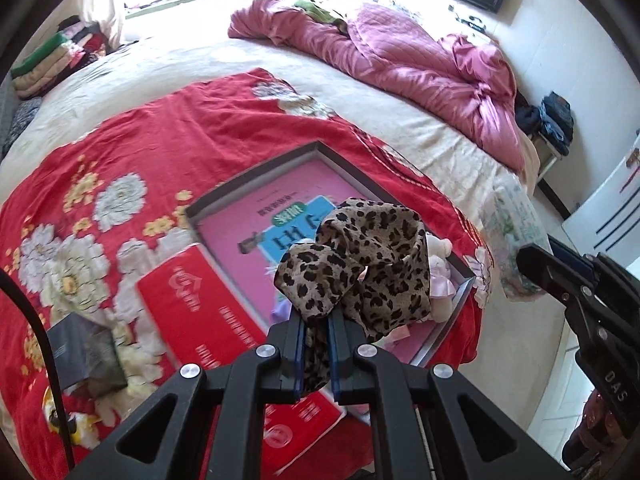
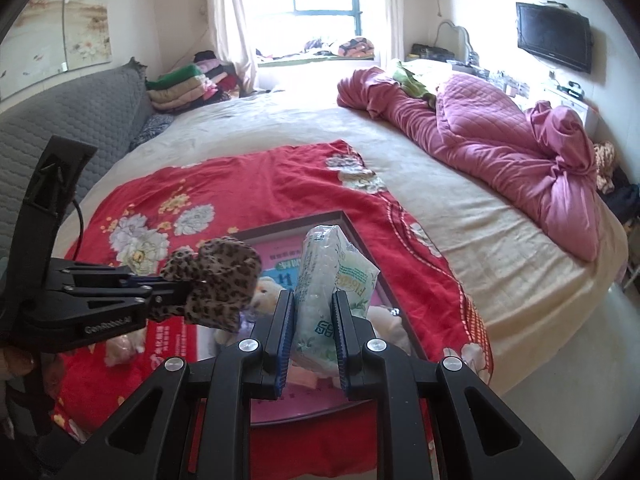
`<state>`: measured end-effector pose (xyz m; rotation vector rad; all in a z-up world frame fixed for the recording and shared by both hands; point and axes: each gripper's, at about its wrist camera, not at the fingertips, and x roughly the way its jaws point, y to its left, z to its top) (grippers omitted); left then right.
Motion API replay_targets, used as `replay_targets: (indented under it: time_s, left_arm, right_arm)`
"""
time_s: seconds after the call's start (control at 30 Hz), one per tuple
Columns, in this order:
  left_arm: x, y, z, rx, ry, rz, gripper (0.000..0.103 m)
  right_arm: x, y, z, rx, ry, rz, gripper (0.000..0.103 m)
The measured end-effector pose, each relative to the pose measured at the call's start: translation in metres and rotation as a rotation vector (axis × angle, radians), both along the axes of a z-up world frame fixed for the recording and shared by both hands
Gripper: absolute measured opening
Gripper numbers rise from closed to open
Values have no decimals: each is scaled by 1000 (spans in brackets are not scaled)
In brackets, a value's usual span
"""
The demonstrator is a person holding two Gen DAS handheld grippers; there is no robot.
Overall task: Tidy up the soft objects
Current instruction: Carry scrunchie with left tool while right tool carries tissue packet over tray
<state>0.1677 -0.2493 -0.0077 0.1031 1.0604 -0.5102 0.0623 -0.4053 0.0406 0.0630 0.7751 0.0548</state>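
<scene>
My left gripper (image 1: 317, 322) is shut on a leopard-print cloth (image 1: 360, 256), which bunches above a grey-rimmed tray (image 1: 256, 176) with a pink bottom, lying on a red flowered blanket (image 1: 160, 140). A small plush toy (image 1: 438, 276) in a pink dress lies in the tray's right corner. In the right wrist view my right gripper (image 2: 313, 304) is shut on a soft tissue pack (image 2: 326, 280) over the same tray (image 2: 352, 226). The left gripper (image 2: 166, 290) with the leopard cloth (image 2: 218, 280) shows at left there. Plush toys (image 2: 266, 294) lie in the tray beneath.
A red booklet (image 1: 208, 312) leans on the tray's near edge and a grey box (image 1: 80, 352) lies left of it. A crumpled pink quilt (image 1: 420, 60) takes up the bed's far right. Folded clothes (image 2: 188, 84) are stacked by the grey headboard (image 2: 80, 120).
</scene>
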Motion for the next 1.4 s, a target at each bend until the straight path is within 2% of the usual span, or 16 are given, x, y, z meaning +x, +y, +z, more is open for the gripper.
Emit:
replay_targets:
  time_s: [0.23,0.67,1.4]
  left_arm:
    - [6,-32,-25,60,23,-60,10]
    - [5,-44,-52,116,60,-111,10]
    - [-1,-38,-63,110,79,-120,10]
  right_arm:
    - [14,-10,-15,3,28,-13,20]
    - [42,-13,-41,10,68,-19,20]
    - [77,-6,-71,-2,143,22,20]
